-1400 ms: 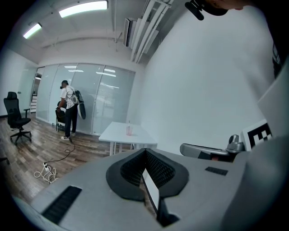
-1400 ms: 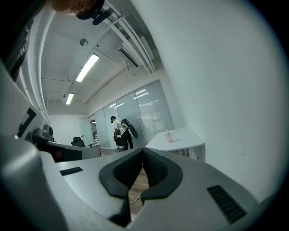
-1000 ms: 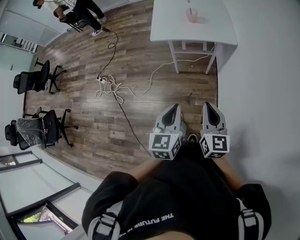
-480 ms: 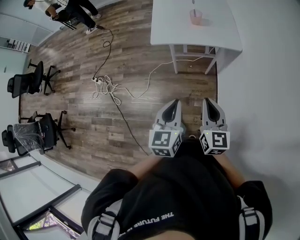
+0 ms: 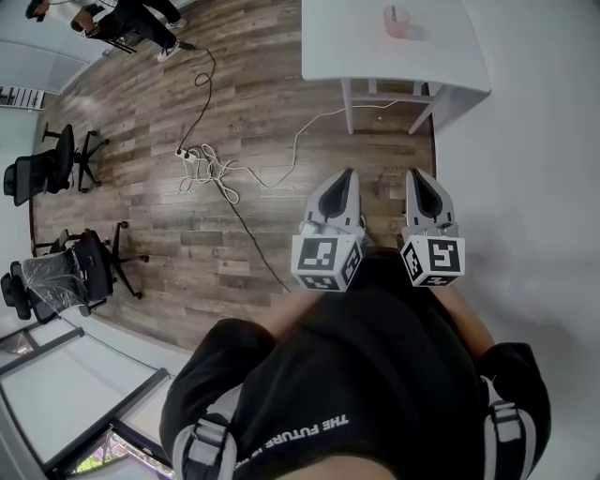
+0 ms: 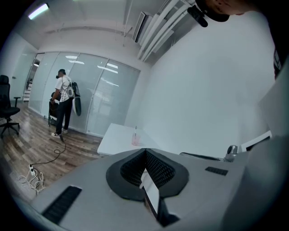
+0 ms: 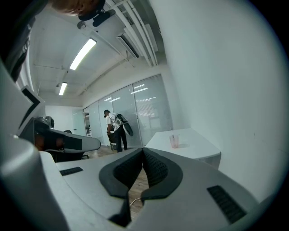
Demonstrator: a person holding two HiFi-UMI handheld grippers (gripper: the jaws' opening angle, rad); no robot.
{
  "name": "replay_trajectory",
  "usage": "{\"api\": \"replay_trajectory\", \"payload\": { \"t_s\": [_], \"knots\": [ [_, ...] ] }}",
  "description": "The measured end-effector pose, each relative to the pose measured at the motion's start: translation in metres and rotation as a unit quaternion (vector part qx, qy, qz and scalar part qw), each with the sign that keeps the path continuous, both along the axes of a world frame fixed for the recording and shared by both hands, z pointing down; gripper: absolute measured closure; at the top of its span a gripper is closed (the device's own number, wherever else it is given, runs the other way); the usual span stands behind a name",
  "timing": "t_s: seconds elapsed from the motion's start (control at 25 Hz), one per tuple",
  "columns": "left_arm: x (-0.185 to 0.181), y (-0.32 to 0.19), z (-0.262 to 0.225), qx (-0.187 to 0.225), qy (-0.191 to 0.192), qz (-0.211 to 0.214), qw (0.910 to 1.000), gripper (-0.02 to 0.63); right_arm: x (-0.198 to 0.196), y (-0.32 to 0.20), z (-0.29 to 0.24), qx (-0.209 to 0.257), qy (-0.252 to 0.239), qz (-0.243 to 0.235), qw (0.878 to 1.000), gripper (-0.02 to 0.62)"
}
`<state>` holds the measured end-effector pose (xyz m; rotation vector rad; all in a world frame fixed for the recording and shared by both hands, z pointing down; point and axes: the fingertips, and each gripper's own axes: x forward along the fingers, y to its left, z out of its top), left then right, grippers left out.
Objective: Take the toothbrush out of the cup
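L claw [image 5: 347, 175], R claw [image 5: 416, 175] clenched, empty, cup [image 5: 397, 22] on table [image 5: 412, 61], shirt [image 5: 375, 375] "THE FUTURE"

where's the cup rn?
Head view, top edge, right of centre: the cup stands on the white table, which sits beside the wall.

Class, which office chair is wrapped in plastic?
The wrapped chair, lowest on the left in the head view; the neighbouring chair and upper chair are bare black.

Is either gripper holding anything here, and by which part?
Nothing is held. The left gripper and right gripper are both shut and empty; the toothbrush sits in the cup on the distant table.
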<state>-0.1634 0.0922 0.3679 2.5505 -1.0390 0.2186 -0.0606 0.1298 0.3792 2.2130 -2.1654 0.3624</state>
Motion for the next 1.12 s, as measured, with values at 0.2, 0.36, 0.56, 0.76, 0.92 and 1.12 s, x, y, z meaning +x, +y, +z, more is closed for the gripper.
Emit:
{"api": "replay_trajectory", "payload": {
  "t_s": [0.2,0.36,0.56,0.76,0.92,1.12],
  "knots": [
    [-0.014,-0.017,0.000,-0.010,0.009,0.003,0.9999,0.591,-0.017,-0.016,-0.004,-0.001,0.004,0.002,1.000,0.580],
    [-0.011,-0.025,0.008,-0.025,0.011,0.006,0.9996,0.591,-0.012,-0.023,0.001,-0.012,-0.001,0.012,1.000,0.580],
    [-0.005,-0.031,0.021,-0.041,0.007,0.007,0.9991,0.591,-0.007,-0.029,0.013,-0.023,-0.005,0.012,1.000,0.580],
    [0.001,-0.044,0.018,-0.042,0.004,0.002,0.9991,0.591,0.003,-0.041,0.010,-0.023,-0.013,0.013,1.000,0.580],
    [0.015,-0.058,0.021,-0.037,-0.007,-0.002,0.9993,0.591,0.017,-0.057,0.016,-0.024,-0.024,0.012,0.999,0.580],
    [0.047,-0.089,0.030,-0.034,-0.022,-0.006,0.9992,0.591,0.054,-0.088,0.028,-0.025,-0.039,0.012,0.999,0.580]
  ]
}}
